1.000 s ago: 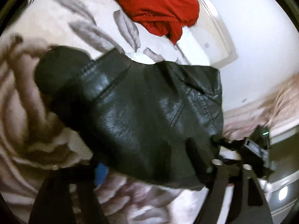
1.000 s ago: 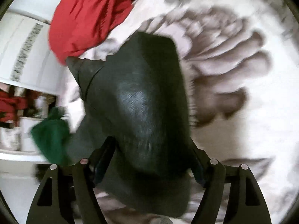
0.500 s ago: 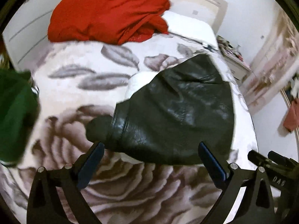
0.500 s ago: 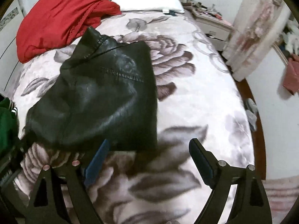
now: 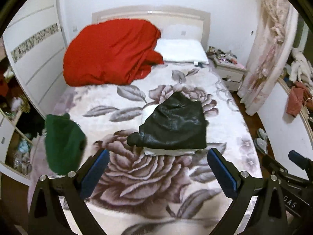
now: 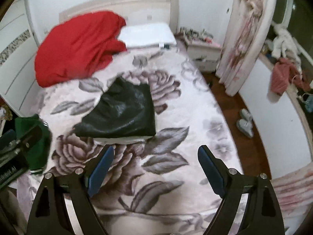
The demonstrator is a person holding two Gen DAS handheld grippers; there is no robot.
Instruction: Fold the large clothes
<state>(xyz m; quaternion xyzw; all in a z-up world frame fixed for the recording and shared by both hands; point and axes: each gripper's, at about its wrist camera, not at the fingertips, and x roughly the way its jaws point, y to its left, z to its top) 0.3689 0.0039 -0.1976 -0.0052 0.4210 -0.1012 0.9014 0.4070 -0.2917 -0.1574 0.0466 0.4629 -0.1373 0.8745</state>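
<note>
green garment (image 5: 62,143): bed's left edge | red garment (image 5: 111,52): heaped near headboard | black leather jacket (image 5: 174,125): folded, mid-bed (image 5: 225,117), atop white item | left gripper (image 5: 156,173): fingers wide apart, empty | right gripper (image 6: 154,169): fingers wide apart, empty

Bedspread: the floral bedspread (image 5: 148,188) covers the whole bed.
Pillow: a white pillow (image 5: 182,51) lies at the headboard (image 5: 176,17).
Nightstand: a cluttered nightstand (image 5: 228,68) stands just beside the bed's head.
Curtain: a pale flowered curtain (image 6: 242,39) hangs near the nightstand.
Floor: grey slippers (image 6: 244,122) sit on the wooden floor (image 6: 252,148) beside the bed.
Wardrobe: a white wardrobe (image 5: 33,58).
</note>
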